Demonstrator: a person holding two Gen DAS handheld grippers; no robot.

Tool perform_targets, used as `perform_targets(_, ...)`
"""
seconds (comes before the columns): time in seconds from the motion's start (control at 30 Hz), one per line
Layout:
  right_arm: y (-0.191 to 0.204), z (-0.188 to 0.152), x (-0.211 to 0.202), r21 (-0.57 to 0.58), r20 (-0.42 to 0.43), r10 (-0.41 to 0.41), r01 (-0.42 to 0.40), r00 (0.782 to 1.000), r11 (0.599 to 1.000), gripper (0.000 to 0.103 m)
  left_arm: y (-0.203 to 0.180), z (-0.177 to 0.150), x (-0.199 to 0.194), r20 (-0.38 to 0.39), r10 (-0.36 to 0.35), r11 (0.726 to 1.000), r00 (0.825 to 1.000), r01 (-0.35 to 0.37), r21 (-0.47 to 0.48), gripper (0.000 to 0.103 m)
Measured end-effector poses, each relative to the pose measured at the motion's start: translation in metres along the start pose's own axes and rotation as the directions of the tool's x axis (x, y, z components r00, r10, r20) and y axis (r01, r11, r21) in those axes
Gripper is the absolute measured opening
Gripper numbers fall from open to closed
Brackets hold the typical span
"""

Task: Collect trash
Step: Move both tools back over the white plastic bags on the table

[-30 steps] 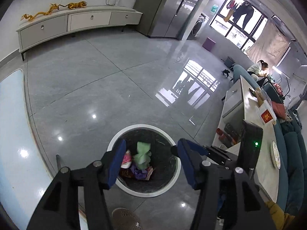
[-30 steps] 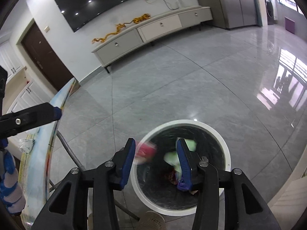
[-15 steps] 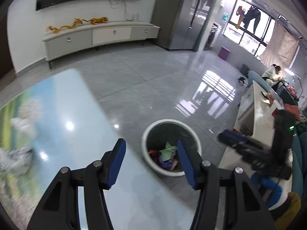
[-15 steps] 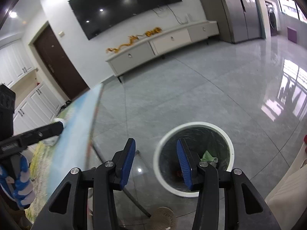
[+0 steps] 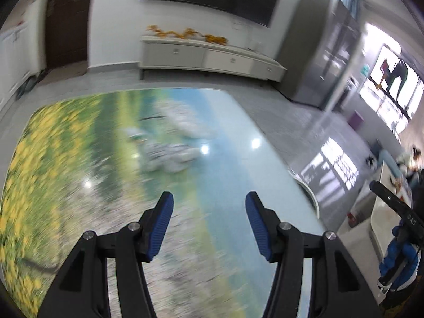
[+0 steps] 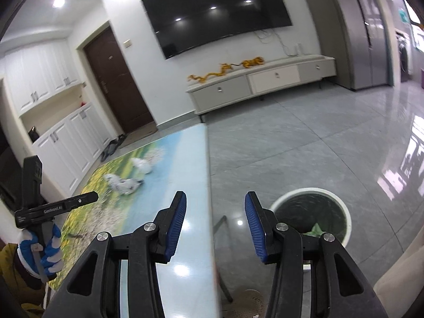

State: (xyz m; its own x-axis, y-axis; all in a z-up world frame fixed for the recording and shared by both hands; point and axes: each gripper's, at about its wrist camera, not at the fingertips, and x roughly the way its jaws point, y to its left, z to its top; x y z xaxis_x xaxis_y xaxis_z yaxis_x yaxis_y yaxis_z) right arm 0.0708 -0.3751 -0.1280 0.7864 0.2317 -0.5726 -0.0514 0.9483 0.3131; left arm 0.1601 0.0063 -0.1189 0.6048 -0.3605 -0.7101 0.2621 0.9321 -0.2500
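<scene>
**Both grippers empty, turning to the trash on the table**

The left gripper [image 5: 209,222] has its blue ribbed fingers [image 5: 162,225] apart with nothing between them; the right gripper [image 6: 214,225] likewise stands parted and empty. Ahead of the left gripper, a crumpled whitish-grey wad of trash [image 5: 169,156] lies on the glossy landscape-printed tabletop [image 5: 79,159], blurred here. The round white-rimmed waste bin [image 6: 341,209] stands on the grey floor beside the table, already holding scraps. By my reading, the step is reaching for the next piece; the left gripper must descend over the wad and close.
</scene>
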Motion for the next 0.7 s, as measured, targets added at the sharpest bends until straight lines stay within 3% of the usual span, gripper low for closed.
perform_targets(0.2,0.048,0.006,0.016,-0.092,-0.033,0.045,-0.048,0.998,0.995,0.049,0.061,-0.004,-0.004,-0.006,0.036,0.992,0.999,-0.036,-0.119,0.055)
perform_targets(0.3,0.063,0.007,0.028,-0.119,-0.054,0.052,-0.058,0.997,0.991,0.049,0.066,0.006,0.004,-0.007,0.029,0.990,1.000,-0.030,-0.138,0.055)
perform_targets(0.43,0.071,0.011,0.050,-0.145,-0.091,0.052,-0.065,0.995,0.987,0.049,0.064,0.038,0.034,-0.030,0.013,0.984,0.999,-0.018,-0.175,0.055)
perform_targets(0.6,0.072,0.017,0.076,-0.151,-0.121,0.052,-0.070,0.991,0.986,0.049,0.076,0.069,0.086,-0.140,0.020,0.967,0.990,-0.055,-0.251,0.054)
perform_targets(0.67,0.074,0.020,0.088,-0.159,-0.136,0.050,-0.071,0.989,0.985,0.049,0.079,0.076,0.104,-0.183,0.020,0.961,0.983,-0.069,-0.267,0.045)
perform_targets(0.7,0.075,0.021,0.093,-0.162,-0.142,0.050,-0.073,0.989,0.984,0.049,0.081,0.077,0.109,-0.193,0.014,0.961,0.981,-0.067,-0.268,0.028)
